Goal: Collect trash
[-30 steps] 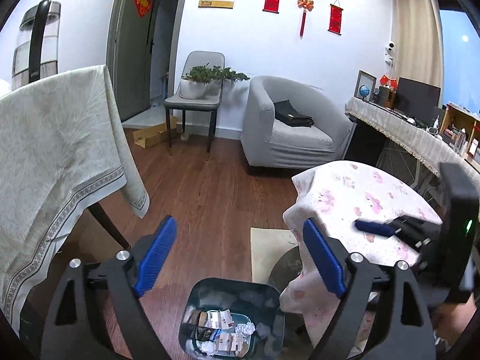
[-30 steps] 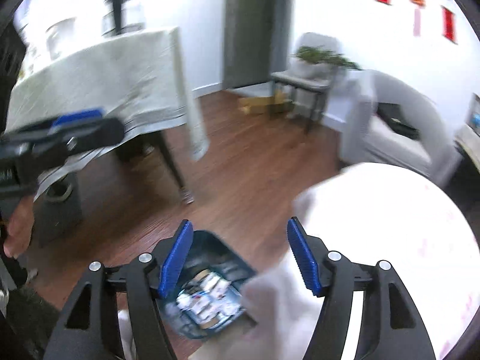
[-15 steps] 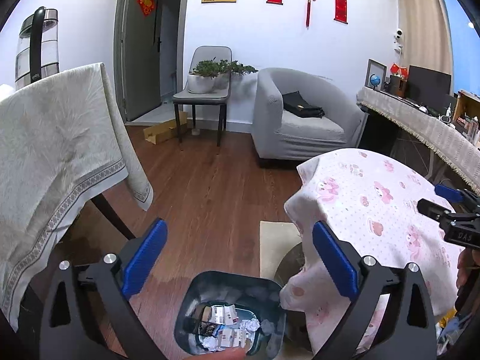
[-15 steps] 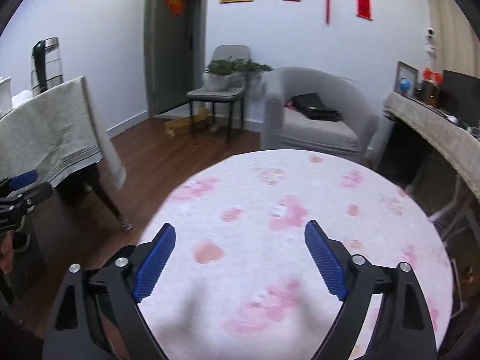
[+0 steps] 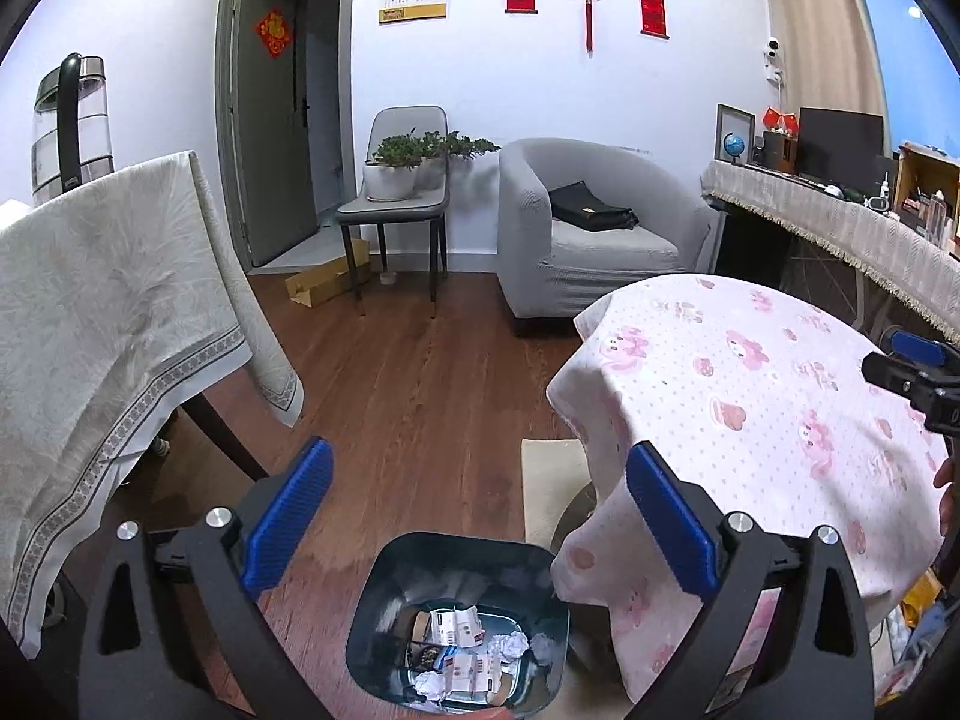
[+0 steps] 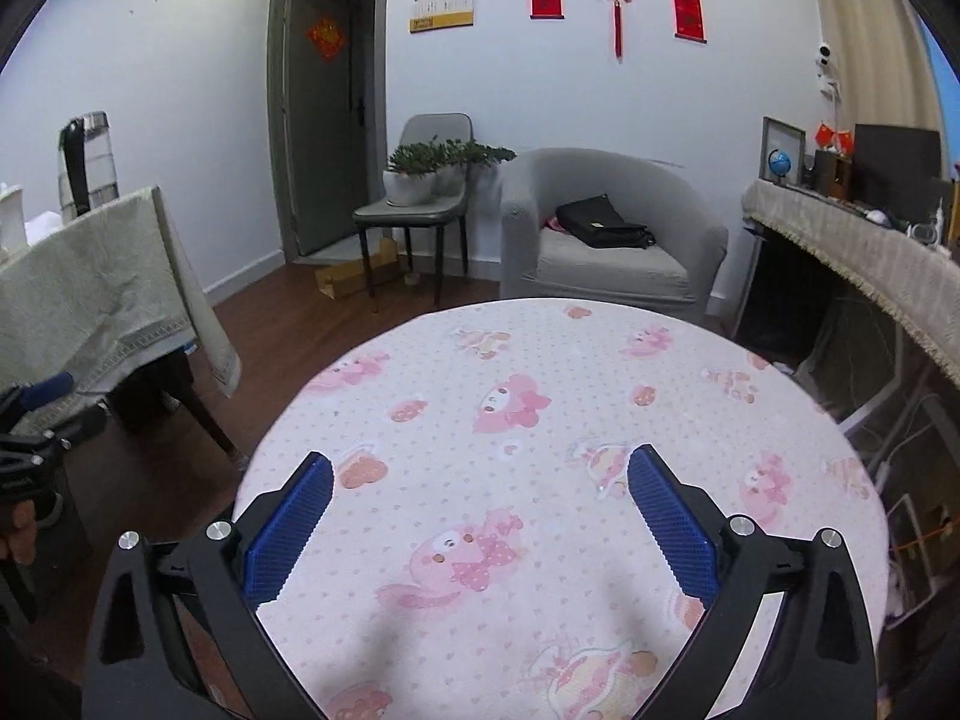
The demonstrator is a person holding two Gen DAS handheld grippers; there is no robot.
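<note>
Low in the left wrist view, the left gripper (image 5: 477,519) stands spread wide and empty above a dark blue plastic waste bin (image 5: 459,621) on the floor, crumpled paper and small cartons (image 5: 462,651) inside. The right wrist view misses the bin: the right gripper (image 6: 480,525), its jaws opening with nothing between, hangs over the round table's pink cartoon-print cloth (image 6: 540,408).
</note>
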